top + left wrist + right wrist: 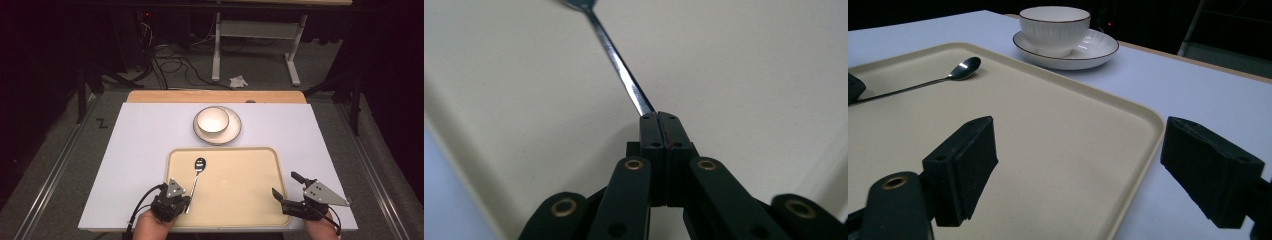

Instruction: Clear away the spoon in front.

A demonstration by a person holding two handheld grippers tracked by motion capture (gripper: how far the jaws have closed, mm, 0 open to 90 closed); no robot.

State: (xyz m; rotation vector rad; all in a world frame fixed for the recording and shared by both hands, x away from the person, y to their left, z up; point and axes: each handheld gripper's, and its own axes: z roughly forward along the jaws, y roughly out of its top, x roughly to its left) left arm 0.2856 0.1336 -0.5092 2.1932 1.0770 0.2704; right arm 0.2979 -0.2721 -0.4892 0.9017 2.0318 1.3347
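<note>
The spoon [196, 176] lies on the tray [250, 200], its long axis running from my left fingers [659, 122] straight ahead and a little right, bowl end farthest from me, toward the cup [212, 120] on its saucer [234, 131] beyond the tray's far rim. My left fingers are clenched on the handle's near tip. My right fingers [1215, 167] stand released, straddling the tray's right rim, well apart from the spoon. So the left hand carries it, handle trailing, bowl leading to the cup.

White cup [212, 120] on its saucer [234, 131] beyond the tray, crumpled paper [238, 81] on the floor
</note>
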